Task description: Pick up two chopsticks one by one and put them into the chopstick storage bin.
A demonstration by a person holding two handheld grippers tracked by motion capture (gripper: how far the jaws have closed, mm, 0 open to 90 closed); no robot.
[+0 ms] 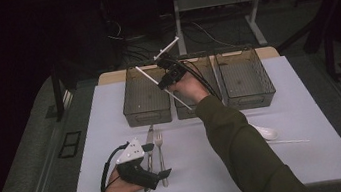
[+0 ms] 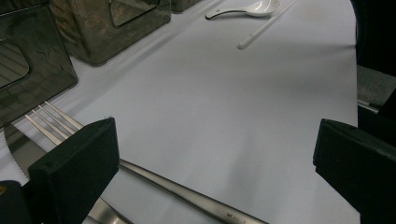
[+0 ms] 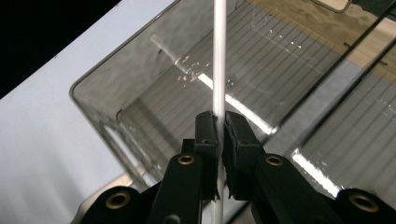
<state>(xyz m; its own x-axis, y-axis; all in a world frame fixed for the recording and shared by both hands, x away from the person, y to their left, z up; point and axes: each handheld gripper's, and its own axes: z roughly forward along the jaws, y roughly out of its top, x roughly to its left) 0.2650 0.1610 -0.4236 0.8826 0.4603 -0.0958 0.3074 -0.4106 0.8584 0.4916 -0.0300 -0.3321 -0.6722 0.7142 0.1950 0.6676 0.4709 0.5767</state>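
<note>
My right gripper is held up over the clear grey bins, shut on a white chopstick that slants across the left bin. In the right gripper view the chopstick stands pinched between the pads of that gripper, above the ribbed floor of a bin. My left gripper rests at the mat's front left, open. Its jaws straddle a steel fork that lies beside a knife. The left gripper view has the fork crossing between the wide-apart jaws of that gripper.
Three bins stand in a row at the back: left, middle and right. A white spoon and a second white chopstick lie on the white mat at the right, also far off in the left gripper view, spoon and chopstick.
</note>
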